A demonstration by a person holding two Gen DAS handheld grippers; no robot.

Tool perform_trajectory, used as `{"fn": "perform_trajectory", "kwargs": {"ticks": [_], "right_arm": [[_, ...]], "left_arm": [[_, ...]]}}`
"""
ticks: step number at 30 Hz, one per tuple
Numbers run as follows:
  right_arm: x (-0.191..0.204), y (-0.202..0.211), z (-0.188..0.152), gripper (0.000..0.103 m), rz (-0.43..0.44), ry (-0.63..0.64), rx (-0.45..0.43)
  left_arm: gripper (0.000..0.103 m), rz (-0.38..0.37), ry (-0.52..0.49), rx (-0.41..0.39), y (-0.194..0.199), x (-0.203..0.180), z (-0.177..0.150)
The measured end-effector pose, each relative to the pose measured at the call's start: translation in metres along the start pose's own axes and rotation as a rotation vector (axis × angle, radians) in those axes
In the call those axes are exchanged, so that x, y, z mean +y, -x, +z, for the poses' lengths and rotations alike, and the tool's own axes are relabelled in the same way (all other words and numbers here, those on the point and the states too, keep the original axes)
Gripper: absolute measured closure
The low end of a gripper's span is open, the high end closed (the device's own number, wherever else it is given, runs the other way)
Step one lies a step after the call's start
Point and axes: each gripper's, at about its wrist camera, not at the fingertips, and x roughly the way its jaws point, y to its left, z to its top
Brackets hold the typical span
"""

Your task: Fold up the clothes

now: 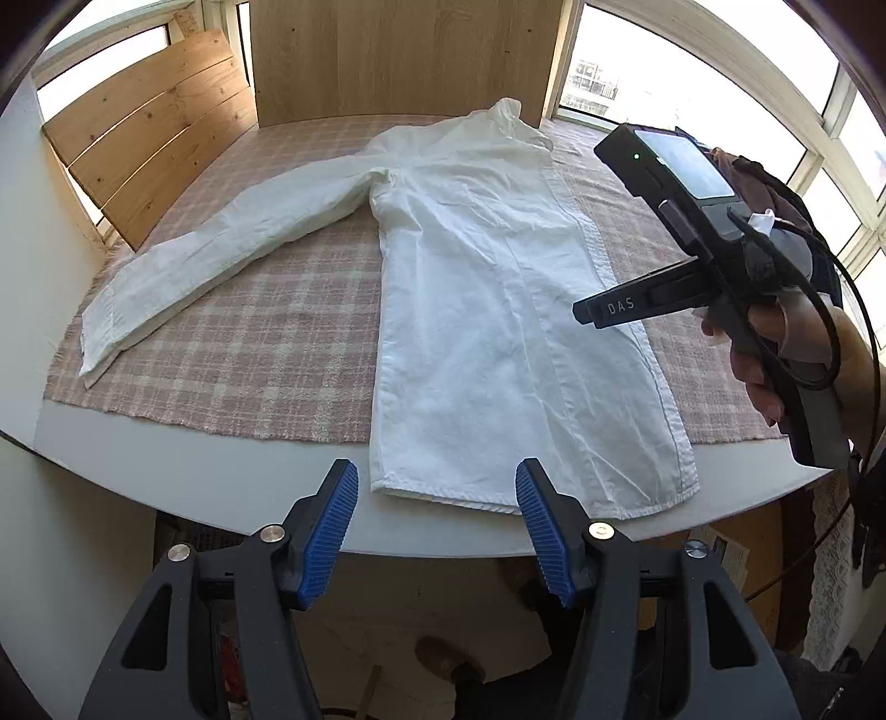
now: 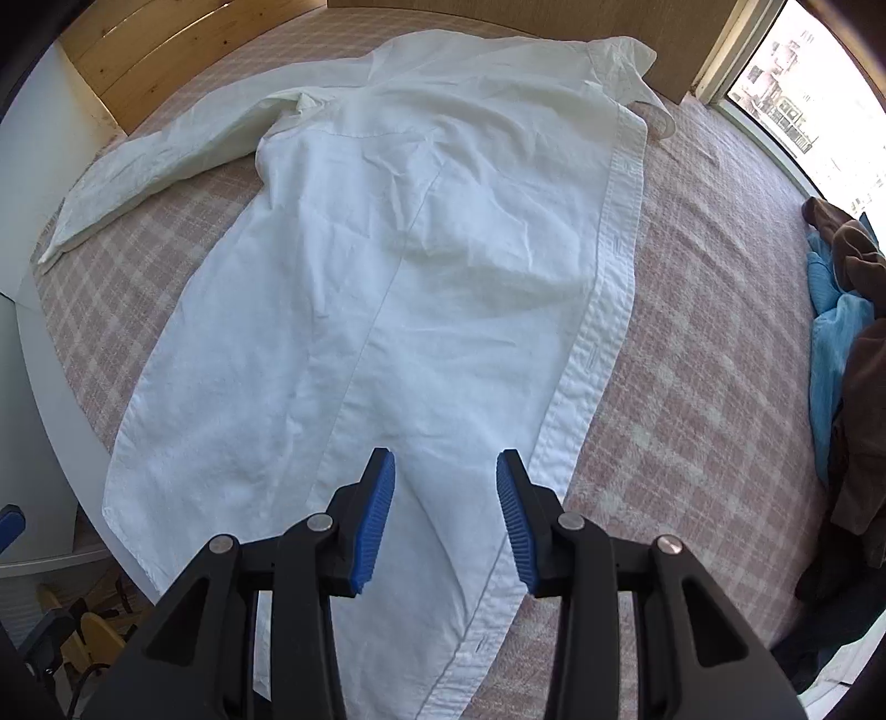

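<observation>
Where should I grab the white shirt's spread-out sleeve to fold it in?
Probably at the cuff of the sleeve, coming from above on the shirt's left: it lies flat and free on the checked cloth, away from the body.

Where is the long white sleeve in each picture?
Left wrist view: the sleeve lies left of centre, stretched toward the lower left.
Right wrist view: the sleeve sits upper left, near the edge.
Shared landmark: the wooden boards behind it.
</observation>
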Motion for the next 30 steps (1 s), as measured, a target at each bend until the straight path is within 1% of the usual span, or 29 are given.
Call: {"fn": "perform_trajectory", "kwargs": {"ticks": [2,4,8,13,15,16,18,19,20,24,28,30], "right_arm": [[0.005,0.0,-0.015,0.065,-0.019,-0.04,0.024],[0.012,0.002,-0.028,0.065,-0.069,-0.052,0.034],[0.021,0.014,-0.043,0.065,-0.106,-0.076,0.038],[0.029,0.033,-0.05,0.065,-0.042,-0.141,0.021],[0.038,0.037,-0.051,0.065,-0.043,-0.128,0.011],[0.053,0.033,-0.046,0.065,-0.051,-0.117,0.007],[0.048,0.035,-0.064,0.065,-0.045,-0.104,0.006],[0.046,0.04,-0.066,0.065,-0.043,-0.103,0.006],[0.045,0.045,-0.068,0.065,-0.041,-0.101,0.006],[0.052,0.039,-0.068,0.065,-0.028,-0.102,0.007],[0.046,0.031,-0.066,0.065,-0.032,-0.102,0.003],[0.044,0.029,-0.07,0.065,-0.027,-0.095,0.015]], "left_arm": [[0.045,-0.015,-0.016,-0.012,0.014,0.001,-0.008],[0.045,-0.025,-0.034,-0.022,0.027,0.001,-0.015],[0.045,-0.021,-0.08,-0.036,0.043,0.001,-0.029],[0.045,-0.029,-0.086,-0.042,0.055,0.011,-0.043],[0.045,-0.035,-0.085,-0.039,0.057,0.015,-0.048],[0.045,-0.033,-0.09,-0.036,0.057,0.017,-0.05],[0.045,-0.025,-0.101,-0.032,0.057,0.019,-0.052],[0.045,-0.022,-0.107,-0.03,0.057,0.02,-0.052],[0.045,-0.021,-0.108,-0.029,0.056,0.022,-0.052],[0.045,-0.03,-0.108,-0.021,0.049,0.028,-0.048],[0.045,-0.025,-0.108,-0.017,0.04,0.039,-0.041],[0.045,-0.038,-0.095,-0.014,0.034,0.048,-0.035]]}}
